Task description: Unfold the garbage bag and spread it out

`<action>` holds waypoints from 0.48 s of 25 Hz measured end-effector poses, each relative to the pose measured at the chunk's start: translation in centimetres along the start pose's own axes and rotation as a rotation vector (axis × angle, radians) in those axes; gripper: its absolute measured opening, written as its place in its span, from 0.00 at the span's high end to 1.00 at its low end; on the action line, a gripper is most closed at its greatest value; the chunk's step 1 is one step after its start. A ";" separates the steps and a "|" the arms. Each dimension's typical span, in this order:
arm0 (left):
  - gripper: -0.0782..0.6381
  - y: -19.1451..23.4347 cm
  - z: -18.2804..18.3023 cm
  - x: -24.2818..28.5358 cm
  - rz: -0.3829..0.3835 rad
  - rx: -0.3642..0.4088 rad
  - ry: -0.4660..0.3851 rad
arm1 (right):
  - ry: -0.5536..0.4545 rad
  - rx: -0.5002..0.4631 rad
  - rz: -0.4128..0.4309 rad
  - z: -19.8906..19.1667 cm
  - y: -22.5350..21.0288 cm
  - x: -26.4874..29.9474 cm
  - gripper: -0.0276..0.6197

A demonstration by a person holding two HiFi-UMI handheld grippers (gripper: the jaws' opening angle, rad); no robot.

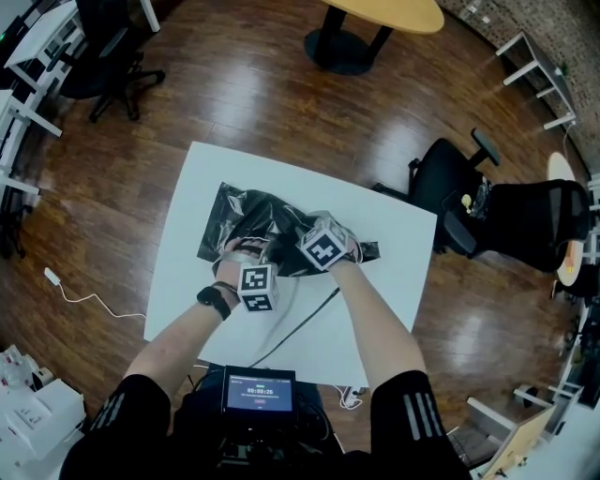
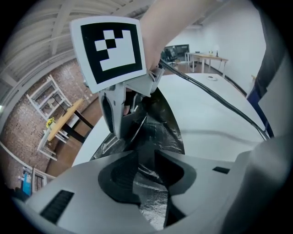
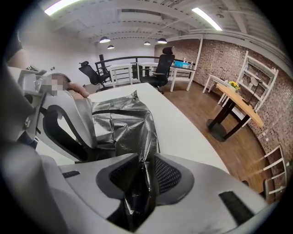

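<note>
A crumpled black garbage bag (image 1: pixel 251 212) lies bunched on the white table (image 1: pixel 178 300), partly unfolded. My left gripper (image 1: pixel 247 255) is at the bag's near edge. In the left gripper view, the left gripper (image 2: pixel 147 170) is shut on a fold of the bag (image 2: pixel 162 132). My right gripper (image 1: pixel 302 242) is close beside it, to the right. In the right gripper view, the right gripper (image 3: pixel 143 174) pinches a thin pleat of the bag (image 3: pixel 123 123). Each gripper shows in the other's view, almost touching: the right gripper (image 2: pixel 116 116) and the left gripper (image 3: pixel 64 128).
A black cable (image 1: pixel 305 321) runs across the near part of the table. Black office chairs (image 1: pixel 506 220) stand to the right of the table on the wooden floor. A round yellow table (image 1: pixel 384 14) is farther off. A small screen (image 1: pixel 258 389) hangs at the person's chest.
</note>
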State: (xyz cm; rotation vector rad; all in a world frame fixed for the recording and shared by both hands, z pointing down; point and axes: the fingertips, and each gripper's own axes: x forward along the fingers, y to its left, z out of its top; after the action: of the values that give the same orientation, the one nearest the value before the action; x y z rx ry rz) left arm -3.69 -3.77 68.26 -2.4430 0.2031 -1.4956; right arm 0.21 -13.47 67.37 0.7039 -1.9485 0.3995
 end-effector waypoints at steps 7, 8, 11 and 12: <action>0.73 -1.5 -0.9 0.9 -0.044 0.027 0.029 | 0.033 0.003 -0.017 -0.5 -0.9 1.2 0.75; 0.73 -1.6 -1.0 0.9 -0.047 0.025 0.028 | 0.035 0.006 -0.020 -0.5 -1.1 1.2 0.75; 0.73 -2.0 -1.4 0.6 -0.060 0.033 0.033 | 0.036 0.005 -0.045 -0.1 -1.9 1.3 0.75; 0.73 -2.1 -1.6 0.5 -0.064 0.040 0.037 | 0.040 0.016 -0.047 -0.2 -2.0 1.5 0.75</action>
State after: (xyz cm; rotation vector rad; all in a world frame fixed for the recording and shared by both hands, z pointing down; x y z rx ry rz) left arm -4.92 -2.16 69.99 -2.4133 0.1025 -1.5572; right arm 1.11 -15.35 68.78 0.7453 -1.8896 0.3982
